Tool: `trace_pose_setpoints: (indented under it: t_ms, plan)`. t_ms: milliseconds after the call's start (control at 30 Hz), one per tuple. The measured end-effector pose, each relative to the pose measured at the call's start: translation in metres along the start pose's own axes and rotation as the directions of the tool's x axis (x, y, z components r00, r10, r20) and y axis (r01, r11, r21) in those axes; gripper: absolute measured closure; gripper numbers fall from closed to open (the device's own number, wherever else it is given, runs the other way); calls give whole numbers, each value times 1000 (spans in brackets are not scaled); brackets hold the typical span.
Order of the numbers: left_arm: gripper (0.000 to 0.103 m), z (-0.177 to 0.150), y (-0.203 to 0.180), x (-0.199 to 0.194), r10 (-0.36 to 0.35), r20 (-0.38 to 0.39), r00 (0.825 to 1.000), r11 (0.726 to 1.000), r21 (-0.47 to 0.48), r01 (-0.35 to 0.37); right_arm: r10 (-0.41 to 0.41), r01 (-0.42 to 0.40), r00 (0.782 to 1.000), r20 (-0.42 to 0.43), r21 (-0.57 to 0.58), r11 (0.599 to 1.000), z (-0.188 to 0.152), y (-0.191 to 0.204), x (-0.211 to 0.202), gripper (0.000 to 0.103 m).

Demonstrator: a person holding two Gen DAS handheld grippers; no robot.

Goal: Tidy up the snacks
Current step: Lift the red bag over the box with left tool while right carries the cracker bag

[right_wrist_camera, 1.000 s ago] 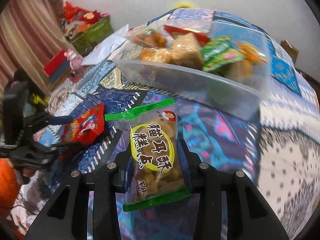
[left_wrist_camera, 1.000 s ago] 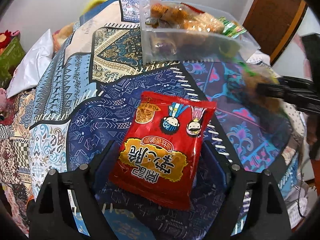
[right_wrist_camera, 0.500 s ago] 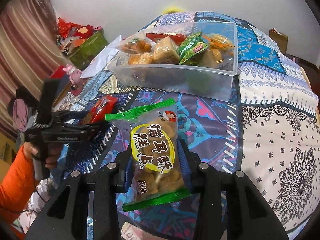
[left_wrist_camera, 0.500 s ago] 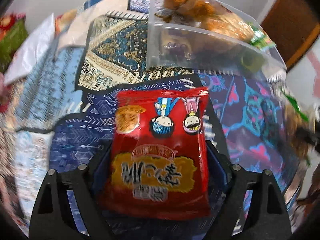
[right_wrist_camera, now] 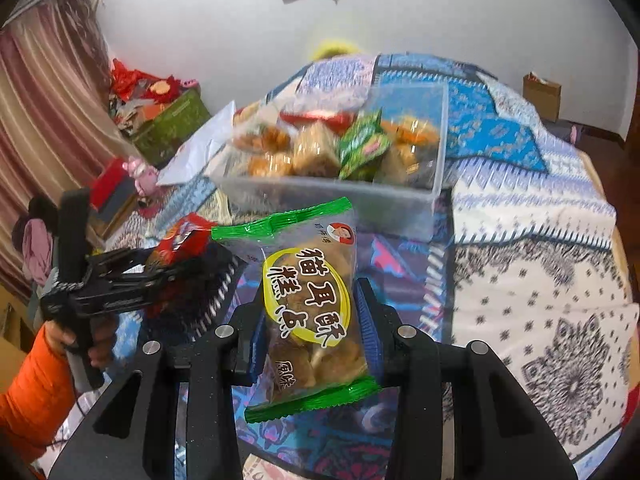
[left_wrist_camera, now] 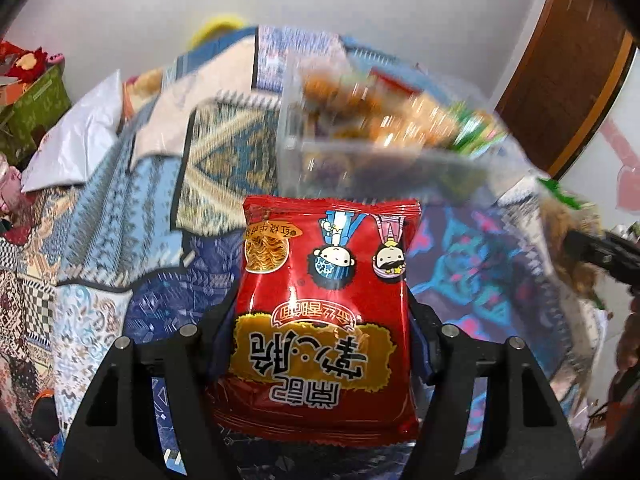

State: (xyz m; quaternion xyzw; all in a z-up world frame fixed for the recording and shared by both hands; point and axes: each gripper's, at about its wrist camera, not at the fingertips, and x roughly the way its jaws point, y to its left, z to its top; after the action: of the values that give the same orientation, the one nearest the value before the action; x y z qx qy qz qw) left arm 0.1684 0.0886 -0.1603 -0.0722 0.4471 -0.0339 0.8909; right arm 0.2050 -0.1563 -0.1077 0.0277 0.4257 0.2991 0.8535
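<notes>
Left gripper (left_wrist_camera: 320, 344): we saw it clamped on the red pack (left_wrist_camera: 324, 312), fingers pressing both side edges, pack printed upside down to the camera and held above the quilt (left_wrist_camera: 100, 216).
Right gripper (right_wrist_camera: 310, 320): clamped on the clear pack (right_wrist_camera: 310, 300) with green sealed ends, also held off the quilt.
Bin (right_wrist_camera: 400, 200): clear plastic, sat on the quilt, already loaded with mixed snacks; neither held pack was in it.
Left view only: we got the red pack's full front and a brown door (left_wrist_camera: 568, 60) at right; bin was motion-blurred, right gripper showed only as a dark sliver at the right edge.
Right view only: sharp bin contents, the whole left gripper seen side-on at left with the red pack in its fingers, the person's hand on its handle and an orange sleeve (right_wrist_camera: 28, 404), a striped curtain (right_wrist_camera: 44, 128), and a green box (right_wrist_camera: 172, 128) of red clutter.
Change vs 1.0 s ago: we logged the red pack lifted off the quilt, where it had lain between parted fingers; its top edge now reached the bin's near wall in the left view.
Change, right side: grip unchanged; camera rode higher, so more of the bin's inside showed.
Change, left gripper in right view: higher and closer to the clear pack.
</notes>
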Motion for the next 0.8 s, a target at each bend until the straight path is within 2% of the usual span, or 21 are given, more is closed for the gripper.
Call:
trace_pose_setpoints:
  t_ms: [200,433,667,800]
  plan:
    - [34,32,-13,-30,-16,112,994,1000,11,15,-25,25,996,85,5,1000,19,1,-17,67]
    - [34,70,-27,-51,-20,220,975,1000,3,20,-54,55,983,178,0,998,49,3,-29,67]
    - [34,100,-38,-51,-21,270,963,1000,5,20,-74,78,968,238,-8,997,76,4,-28,67]
    - [34,114,-46,-44,-27,275,961,1000,5,26,-96,105,962,257,-22,994,88,4,-19,67]
